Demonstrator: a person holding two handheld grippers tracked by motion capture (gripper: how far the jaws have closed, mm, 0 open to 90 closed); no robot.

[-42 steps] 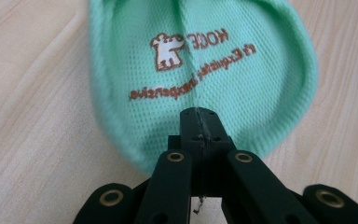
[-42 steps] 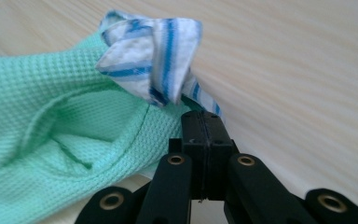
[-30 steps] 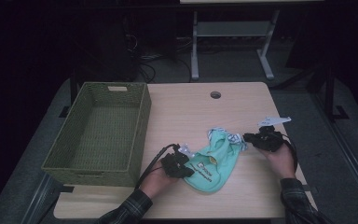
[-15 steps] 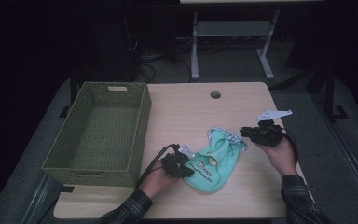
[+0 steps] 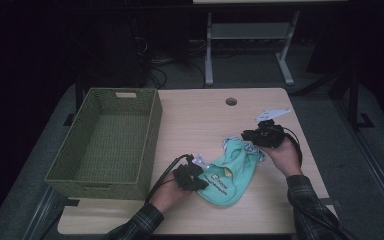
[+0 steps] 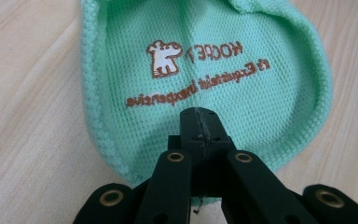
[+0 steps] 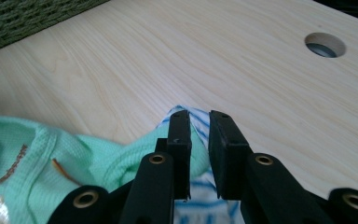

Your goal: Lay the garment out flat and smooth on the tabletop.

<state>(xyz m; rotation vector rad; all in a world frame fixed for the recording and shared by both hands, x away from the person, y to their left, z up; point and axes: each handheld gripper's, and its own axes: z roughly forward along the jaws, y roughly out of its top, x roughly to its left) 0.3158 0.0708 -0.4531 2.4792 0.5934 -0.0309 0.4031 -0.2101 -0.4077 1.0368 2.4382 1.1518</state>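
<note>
**A:** From the high view, we see the mint green bib [image 5: 228,175] lying flat on the wooden table [image 5: 200,120], toward the near right part, well apart from the woven basket [image 5: 107,142] at the left. Our left gripper [image 5: 196,178] sits at the bib's near left edge, our right gripper [image 5: 260,136] at its far end, where the striped trim [image 5: 237,145] bunches up.

**B:** And the hole [image 5: 231,101] in the table is beyond both, near the far edge. What do we get from the left gripper view?

**A:** There our left gripper [image 6: 200,122] has its jaws fully together, pinched on the bib's [image 6: 205,60] rounded rim. The cloth spreads away from the jaws, with the little dog print [image 6: 164,57] and brown lettering reading upside down, and bare table [image 6: 28,116] on either side.

**B:** In the right gripper view, we see our right gripper [image 7: 199,122] with its jaws nearly together and a narrow gap left, the blue and white striped trim [image 7: 199,126] caught between them. The jaws have just been easing apart a little, yet the cloth is between them and looks lifted off the wood.

**A:** Agreed. The green part of the bib [image 7: 65,168] hangs to the left of those jaws, the basket's [image 7: 23,18] wall is in the far left corner, and the hole [image 7: 325,45] is at the upper right.
</note>
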